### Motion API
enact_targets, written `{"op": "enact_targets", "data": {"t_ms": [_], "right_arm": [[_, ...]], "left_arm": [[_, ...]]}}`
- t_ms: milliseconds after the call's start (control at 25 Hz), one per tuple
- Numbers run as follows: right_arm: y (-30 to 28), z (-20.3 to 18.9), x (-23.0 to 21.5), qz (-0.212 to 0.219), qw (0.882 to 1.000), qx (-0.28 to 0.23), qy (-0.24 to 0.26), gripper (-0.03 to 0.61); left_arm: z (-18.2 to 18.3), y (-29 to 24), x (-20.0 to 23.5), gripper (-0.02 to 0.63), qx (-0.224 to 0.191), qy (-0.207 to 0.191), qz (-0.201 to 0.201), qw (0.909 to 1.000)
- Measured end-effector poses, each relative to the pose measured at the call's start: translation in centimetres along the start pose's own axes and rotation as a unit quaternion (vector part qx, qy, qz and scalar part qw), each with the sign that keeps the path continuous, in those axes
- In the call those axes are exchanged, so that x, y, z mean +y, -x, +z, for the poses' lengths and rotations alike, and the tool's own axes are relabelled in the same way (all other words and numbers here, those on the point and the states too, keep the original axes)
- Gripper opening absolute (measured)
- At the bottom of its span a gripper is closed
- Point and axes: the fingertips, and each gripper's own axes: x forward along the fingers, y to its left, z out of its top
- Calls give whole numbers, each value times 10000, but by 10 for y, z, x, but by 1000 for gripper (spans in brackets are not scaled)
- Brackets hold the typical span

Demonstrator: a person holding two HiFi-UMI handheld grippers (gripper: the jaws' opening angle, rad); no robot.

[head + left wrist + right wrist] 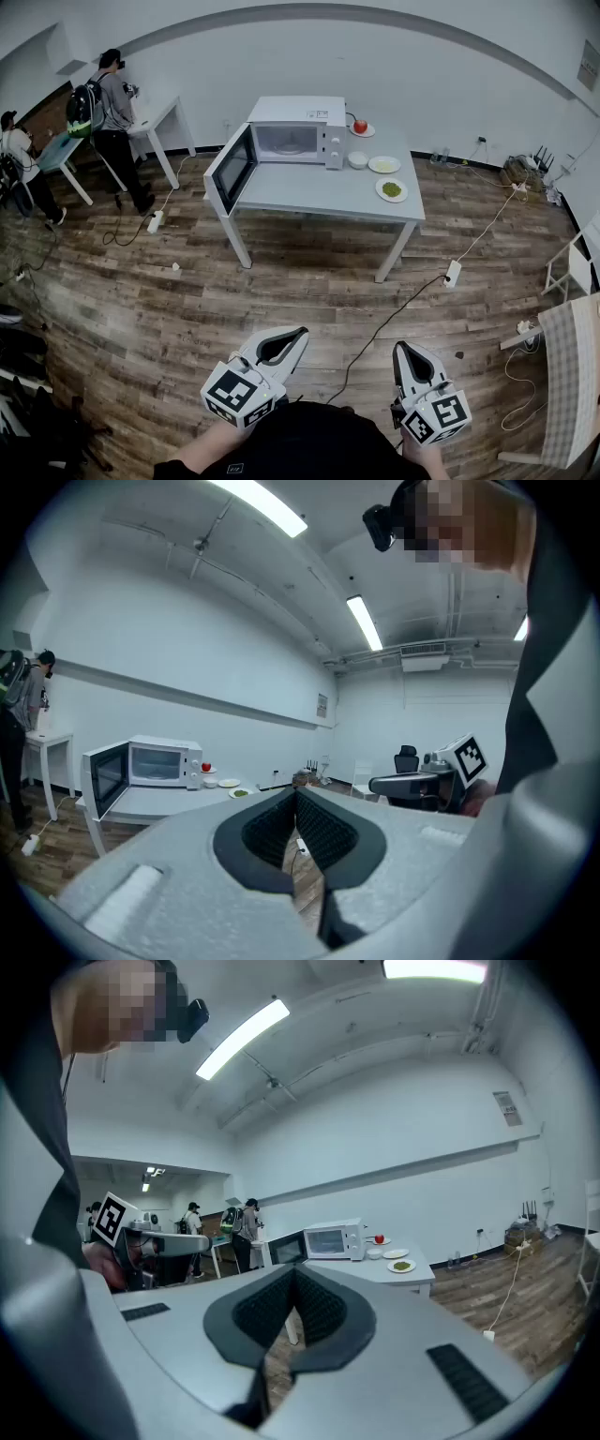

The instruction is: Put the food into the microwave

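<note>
A white microwave (295, 131) stands on the grey table (309, 192) with its door (232, 169) swung open to the left. To its right are a red fruit on a plate (360, 126), a white bowl (357, 160), a plate of pale food (383, 165) and a plate of green food (391, 190). My left gripper (298, 333) and right gripper (400, 349) hang low over the wood floor, far short of the table, both shut and empty. The microwave (155, 761) shows small in the left gripper view, and the microwave (328, 1240) also in the right gripper view.
Two people (112, 103) stand by white tables (155, 122) at the back left. Power strips (453, 273) and cables trail across the floor in front of the grey table. A checked table (572, 375) and a white chair (574, 267) stand at the right.
</note>
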Motion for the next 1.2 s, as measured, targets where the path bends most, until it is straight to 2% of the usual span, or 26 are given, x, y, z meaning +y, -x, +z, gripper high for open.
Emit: {"op": "enact_targets", "data": {"t_ms": [160, 480, 760, 960, 1200], "right_arm": [[8, 1, -9, 27, 10000, 28, -15, 12], [50, -3, -47, 35, 9999, -80, -149, 12], [79, -5, -80, 99, 9996, -132, -220, 14], [75, -9, -96, 57, 9995, -125, -288, 14], [38, -6, -116, -4, 9998, -45, -194, 14]], "left_arm": [[2, -10, -12, 9, 42, -30, -34, 10000], [-3, -40, -62, 9, 109, -26, -74, 9999], [-2, -60, -89, 8, 79, 4, 138, 9999], [-10, -75, -86, 9, 134, 64, 180, 9997], [-8, -100, -51, 9, 21, 92, 216, 9997]]}}
